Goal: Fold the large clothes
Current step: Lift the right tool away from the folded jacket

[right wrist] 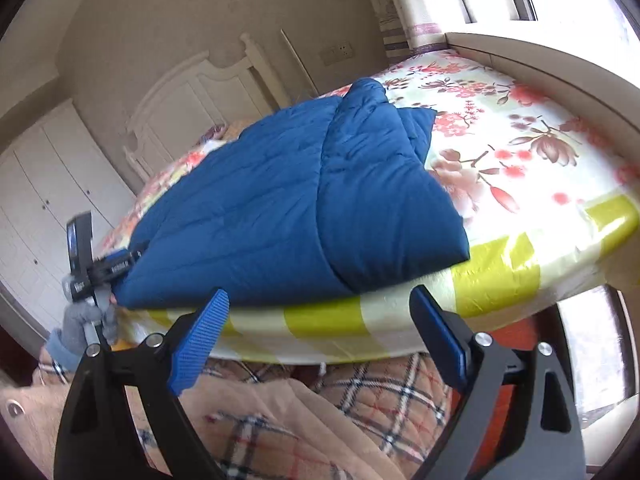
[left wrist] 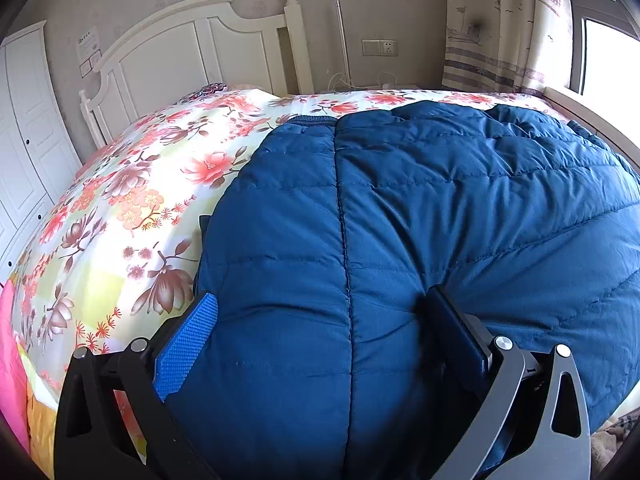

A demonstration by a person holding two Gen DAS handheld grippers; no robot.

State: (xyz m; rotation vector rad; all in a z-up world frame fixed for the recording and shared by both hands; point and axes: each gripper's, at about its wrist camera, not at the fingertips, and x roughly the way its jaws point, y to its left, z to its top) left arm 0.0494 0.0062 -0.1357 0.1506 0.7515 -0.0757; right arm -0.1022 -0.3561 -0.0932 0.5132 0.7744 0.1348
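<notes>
One blue quilted jacket [left wrist: 420,240], two tongs [left wrist: 320,344] [right wrist: 320,328], one bed [right wrist: 520,160]

We note a bed [right wrist: 520,152] with floral sheet; a blue quilted jacket [right wrist: 280,208] lies flat on it, reaching its near edge.

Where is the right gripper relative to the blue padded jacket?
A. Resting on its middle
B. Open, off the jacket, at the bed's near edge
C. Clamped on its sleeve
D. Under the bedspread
B: the right gripper is open, nothing between its pads, below the jacket.
</notes>
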